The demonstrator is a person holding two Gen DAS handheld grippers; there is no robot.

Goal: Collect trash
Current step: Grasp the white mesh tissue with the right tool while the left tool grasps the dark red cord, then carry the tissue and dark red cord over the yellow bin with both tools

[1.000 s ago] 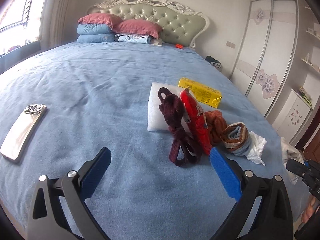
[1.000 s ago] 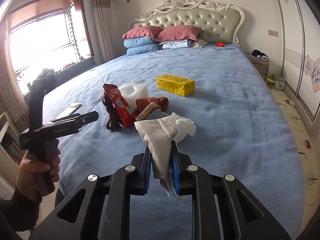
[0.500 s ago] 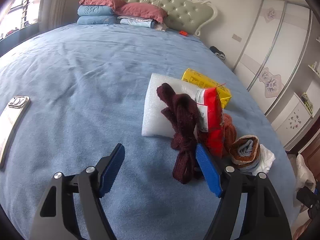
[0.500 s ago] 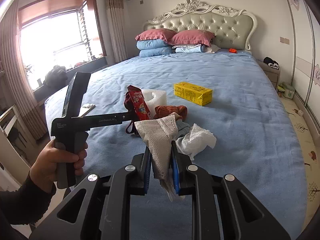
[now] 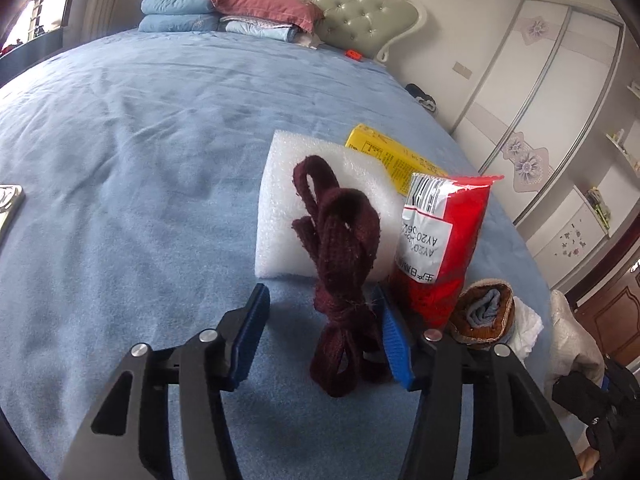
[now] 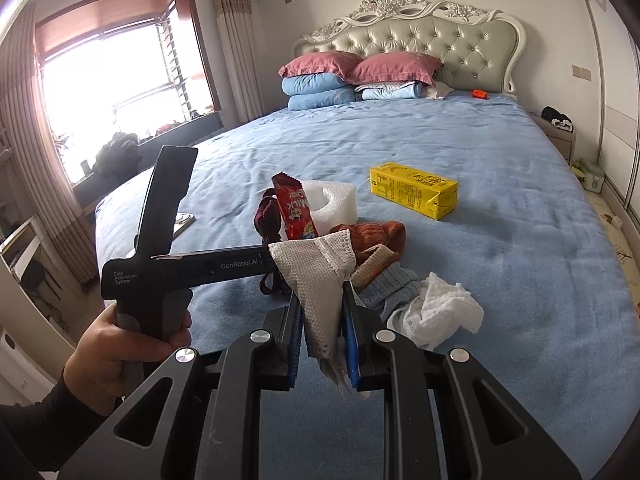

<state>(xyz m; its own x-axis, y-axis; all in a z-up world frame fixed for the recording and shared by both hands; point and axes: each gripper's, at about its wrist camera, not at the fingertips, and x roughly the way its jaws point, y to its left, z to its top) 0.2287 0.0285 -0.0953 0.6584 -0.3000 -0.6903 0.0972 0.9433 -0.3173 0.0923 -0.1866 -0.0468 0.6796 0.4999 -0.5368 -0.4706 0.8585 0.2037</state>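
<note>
A pile of bits lies on the blue bed [image 5: 140, 140]. It holds a dark maroon knitted cord [image 5: 340, 240], a red snack packet [image 5: 440, 240], a white foam block [image 5: 280, 208], a yellow carton [image 5: 392, 156], a rolled brown and blue sock [image 5: 484, 312] and a white tissue [image 6: 436, 308]. My left gripper [image 5: 320, 296] straddles the lower end of the maroon cord and its jaws are closing. The right pad touches the cord; the left pad stands apart from it. My right gripper [image 6: 322, 300] is shut on a grey-white mesh paper [image 6: 320, 272], held above the bed's near edge.
A flat silver object [image 5: 8, 204] lies at the bed's left. Pillows [image 5: 240, 4] are stacked by the headboard, with a small orange thing [image 5: 354, 54] nearby. A wardrobe [image 5: 560, 80] stands on the right and a window [image 6: 120, 80] on the left. A hand [image 6: 120, 352] holds the left gripper's handle.
My left gripper has moved forward and down onto the maroon cord, and its jaws have narrowed around it. The right gripper has drifted a little with the mesh paper still in it.
</note>
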